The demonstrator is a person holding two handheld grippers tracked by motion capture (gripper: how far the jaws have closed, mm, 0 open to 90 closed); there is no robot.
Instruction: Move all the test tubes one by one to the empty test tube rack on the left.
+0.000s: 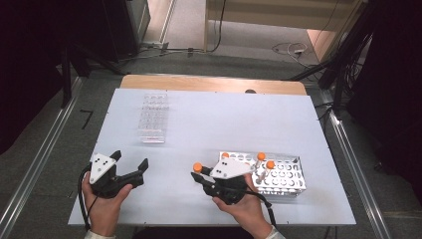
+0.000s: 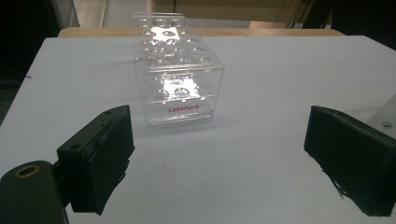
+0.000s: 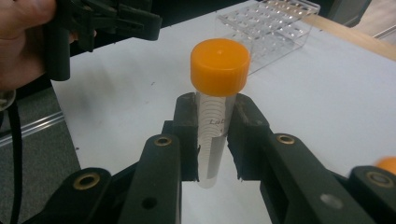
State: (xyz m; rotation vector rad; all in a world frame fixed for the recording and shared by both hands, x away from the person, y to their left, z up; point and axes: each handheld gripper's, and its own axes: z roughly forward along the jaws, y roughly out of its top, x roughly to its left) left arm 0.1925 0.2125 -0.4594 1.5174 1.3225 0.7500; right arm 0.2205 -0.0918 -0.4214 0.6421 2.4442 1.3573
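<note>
The right gripper (image 3: 212,135) is clamped on a clear plastic tube (image 3: 214,140) with an orange screw cap (image 3: 219,66). In the right gripper view both black pads press on the tube's wall just below the cap, the tube stands upright between them, and its lower end hangs free above the white surface (image 3: 327,93). From the high view the same gripper (image 1: 199,172) sits near the front edge of the surface, just left of a white metal rack (image 1: 286,177), with the capped tube (image 1: 198,167) at its tip. Two more orange-capped tubes (image 1: 265,167) stand in that rack, close together in its rear part.

The left gripper (image 1: 130,164) is held at the front left of the surface (image 1: 224,119), well apart from the right one. Its jaws stand wide apart with nothing between them; the left gripper view shows only bare surface (image 2: 261,140) in the gap between the two black pads (image 2: 109,154). Straight ahead of it, farther back on the surface, stands a clear acrylic rack (image 2: 175,70) with rows of round holes and a red "Labshark" mark on its near face. In the high view this clear rack (image 1: 153,117) lies left of centre, well apart from the metal rack. The right gripper view shows it (image 3: 271,23) behind the held tube, and the other hand (image 3: 21,42) with its gripper at the upper left.
</note>
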